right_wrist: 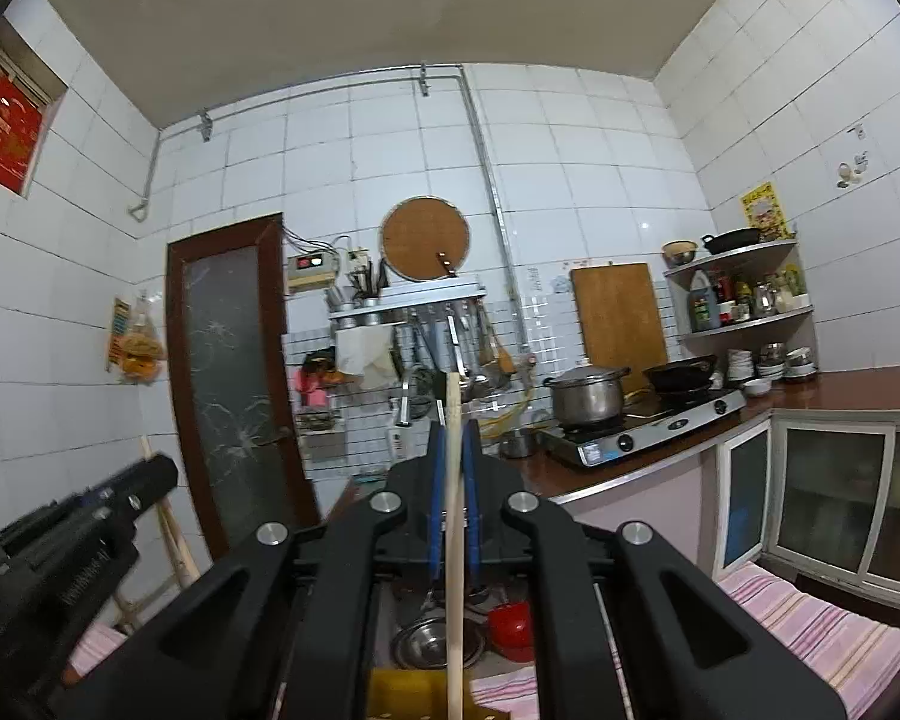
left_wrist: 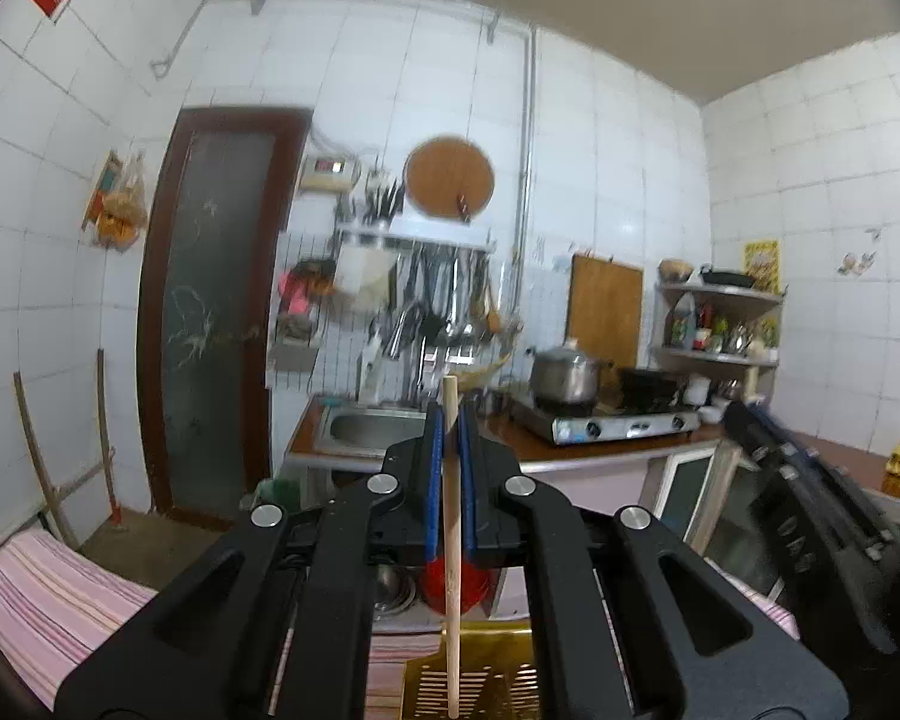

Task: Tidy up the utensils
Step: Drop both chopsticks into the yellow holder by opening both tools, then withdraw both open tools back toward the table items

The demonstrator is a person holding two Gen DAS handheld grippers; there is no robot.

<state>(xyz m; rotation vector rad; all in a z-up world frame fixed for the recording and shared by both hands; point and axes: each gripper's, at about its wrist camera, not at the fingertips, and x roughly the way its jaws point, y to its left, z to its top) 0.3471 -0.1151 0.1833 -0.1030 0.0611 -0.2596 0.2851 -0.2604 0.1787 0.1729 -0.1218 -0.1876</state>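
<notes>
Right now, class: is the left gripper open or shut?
Shut. In the left wrist view the left gripper has its blue pads pressed against a wooden chopstick standing upright between them.

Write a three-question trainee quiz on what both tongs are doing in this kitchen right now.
1. True or false: the left tongs are shut on a chopstick.
2. What do the right tongs grip? A) spoon B) chopstick C) nothing
3. Fill in: the pot sits on the ____.

Key: 1 true; 2 B; 3 stove.
</notes>
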